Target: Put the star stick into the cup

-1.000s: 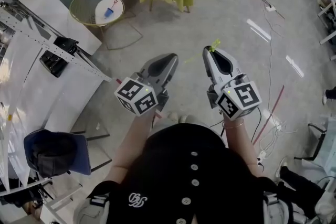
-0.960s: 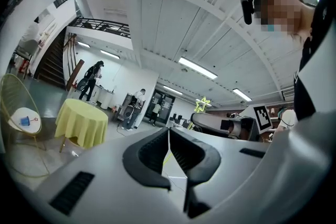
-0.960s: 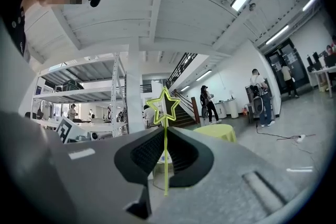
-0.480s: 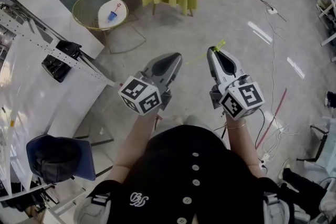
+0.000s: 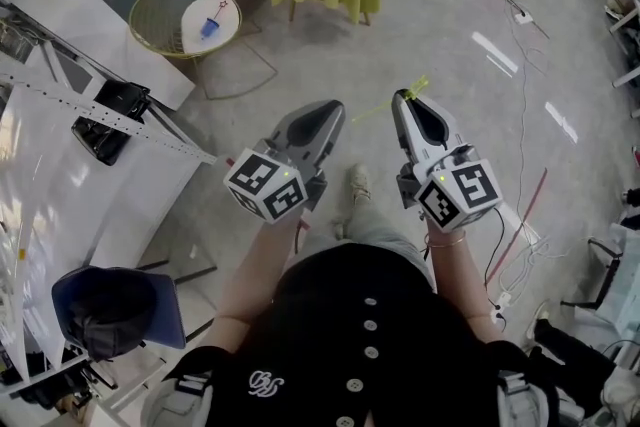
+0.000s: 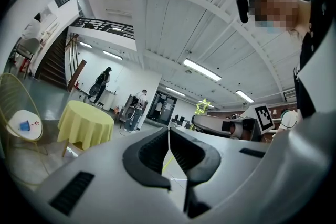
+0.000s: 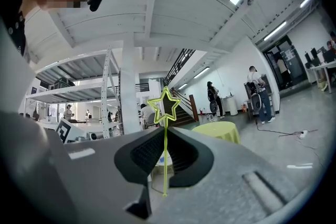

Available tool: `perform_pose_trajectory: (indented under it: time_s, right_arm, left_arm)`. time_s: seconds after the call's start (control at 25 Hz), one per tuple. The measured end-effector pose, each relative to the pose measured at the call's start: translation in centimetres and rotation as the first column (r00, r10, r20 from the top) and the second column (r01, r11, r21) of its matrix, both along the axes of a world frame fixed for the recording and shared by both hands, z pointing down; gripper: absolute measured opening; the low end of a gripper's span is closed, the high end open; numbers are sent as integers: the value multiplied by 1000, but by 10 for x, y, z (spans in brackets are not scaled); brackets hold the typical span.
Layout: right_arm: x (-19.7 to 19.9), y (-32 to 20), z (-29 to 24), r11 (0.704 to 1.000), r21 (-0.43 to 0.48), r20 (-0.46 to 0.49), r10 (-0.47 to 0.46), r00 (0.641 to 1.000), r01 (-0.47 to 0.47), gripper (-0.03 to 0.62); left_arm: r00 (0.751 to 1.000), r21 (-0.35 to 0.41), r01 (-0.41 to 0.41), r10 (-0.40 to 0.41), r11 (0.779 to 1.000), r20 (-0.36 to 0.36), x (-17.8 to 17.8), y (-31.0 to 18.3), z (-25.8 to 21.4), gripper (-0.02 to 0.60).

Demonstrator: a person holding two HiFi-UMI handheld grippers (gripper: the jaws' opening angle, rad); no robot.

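Star stick [image 7: 165, 170]: thin, light, bendy, we judge; best held by the stem, where our right hand-held gripper [image 7: 165, 129] clenches it. Left hand-held gripper [image 6: 169, 129] clenched, empty. Cup [image 5: 207, 25] well apart.

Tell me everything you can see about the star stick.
The star stick is a thin, translucent yellow-green rod, plastic by its look, topped by a hollow five-point star outline. It stands upright, pinched between the right gripper's fingers. The star pokes out past their tips and the lower end reaches back between them. It is held in the air above the floor, touching nothing else.
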State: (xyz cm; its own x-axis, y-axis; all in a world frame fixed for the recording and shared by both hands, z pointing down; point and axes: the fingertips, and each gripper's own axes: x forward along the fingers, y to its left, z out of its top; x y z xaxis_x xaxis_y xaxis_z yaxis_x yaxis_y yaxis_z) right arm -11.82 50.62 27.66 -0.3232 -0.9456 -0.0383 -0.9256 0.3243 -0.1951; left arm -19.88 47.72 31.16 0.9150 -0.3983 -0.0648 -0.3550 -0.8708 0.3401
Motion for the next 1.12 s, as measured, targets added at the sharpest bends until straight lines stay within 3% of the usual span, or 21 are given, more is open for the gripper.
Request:
perform_pose_trajectory:
  time_s: [0.16, 0.84, 1.12]
  right_arm:
    - [17, -35, 2, 1000, 18, -46, -5, 999, 6, 15]
    - [128, -232, -8, 995, 28, -50, -92, 995, 94, 15]
    - [153, -279, 0, 994, -5, -29, -107, 994, 106, 15]
  left_arm:
    - [999, 13, 28, -28, 1000, -16, 16, -35, 2, 20]
    - [997, 29, 70, -68, 997, -48, 141, -225, -17, 20]
    - [994, -11, 110, -110, 994, -19, 153, -271, -4, 20]
